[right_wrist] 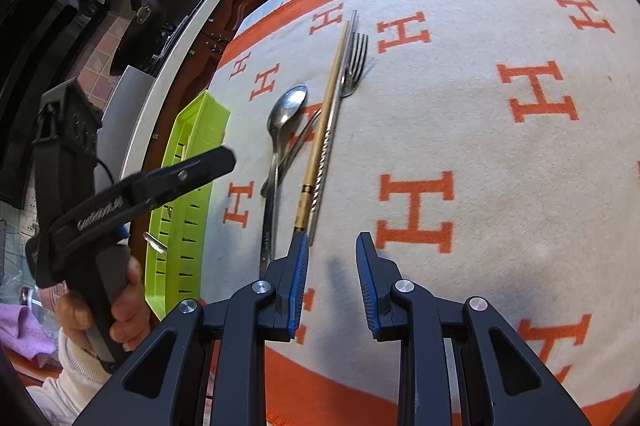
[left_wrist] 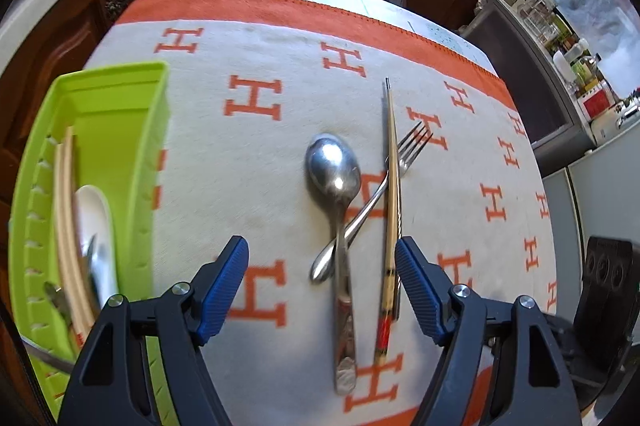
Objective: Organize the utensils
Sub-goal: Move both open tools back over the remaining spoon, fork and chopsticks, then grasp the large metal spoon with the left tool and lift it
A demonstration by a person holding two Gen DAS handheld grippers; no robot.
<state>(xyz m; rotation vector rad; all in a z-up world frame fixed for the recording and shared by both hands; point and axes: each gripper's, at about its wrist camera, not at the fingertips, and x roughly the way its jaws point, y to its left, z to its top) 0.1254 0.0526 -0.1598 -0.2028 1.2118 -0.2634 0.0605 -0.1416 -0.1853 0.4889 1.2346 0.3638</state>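
1. Near the table's left edge, the green tray (left_wrist: 120, 129) already holds some cutlery; spoon (left_wrist: 334, 165), fork (left_wrist: 412, 145) and chopsticks (left_wrist: 394, 193) lie mid-cloth.
2. Left gripper (left_wrist: 322, 282) hangs wide and empty above their handles; right gripper (right_wrist: 332, 274) is narrow, empty.
3. Next: probably single out one handle, since they cross.

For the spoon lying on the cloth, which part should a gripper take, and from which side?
Probably the spoon handle's near end, from above, fingers closing across its width. There it lies bare on the cloth; farther up, the fork crosses it, and the chopsticks run close alongside.
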